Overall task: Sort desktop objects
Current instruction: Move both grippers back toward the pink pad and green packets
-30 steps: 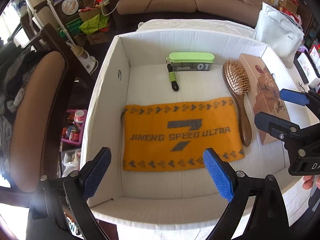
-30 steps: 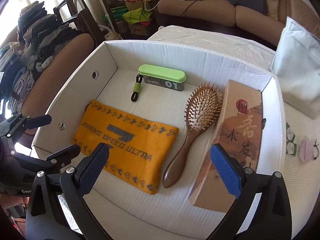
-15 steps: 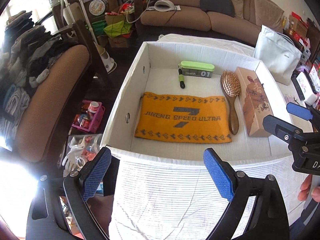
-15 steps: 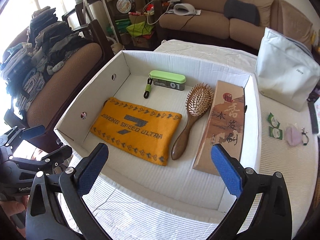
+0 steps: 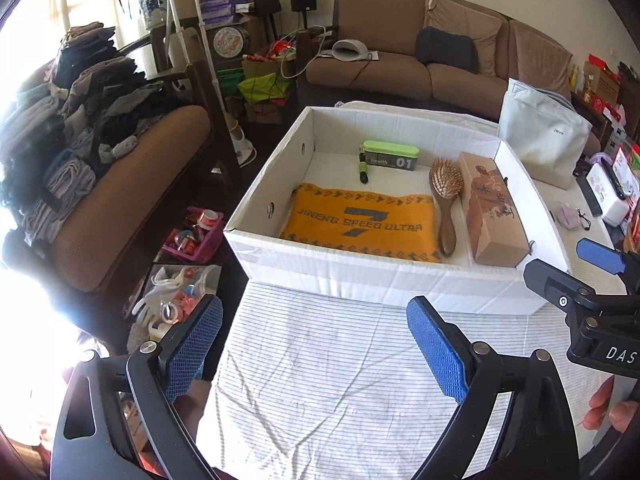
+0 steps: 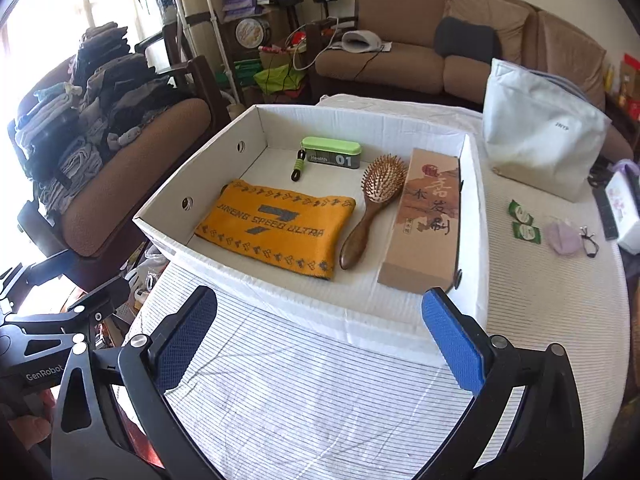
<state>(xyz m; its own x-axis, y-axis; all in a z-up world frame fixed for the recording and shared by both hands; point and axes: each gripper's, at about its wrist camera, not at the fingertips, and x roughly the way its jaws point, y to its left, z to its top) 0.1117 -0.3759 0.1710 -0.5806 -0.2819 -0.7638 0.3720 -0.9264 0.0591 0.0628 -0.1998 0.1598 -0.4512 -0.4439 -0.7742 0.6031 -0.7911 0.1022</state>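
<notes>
Sitting on the striped cloth (image 6: 320, 392), the white box (image 6: 280, 292) holds an orange towel (image 6: 276, 228), a wooden hairbrush (image 6: 376, 200), a brown carton (image 6: 428, 216) and a green case (image 6: 332, 152), side by side. The left gripper (image 5: 316, 348) and the right gripper (image 6: 320, 340) hang in front of the box, both spread wide with nothing in them.

Daylight from window (image 5: 36, 40) at my left, blown out | soft shadows | fisheye bends edges | centre sharp
</notes>
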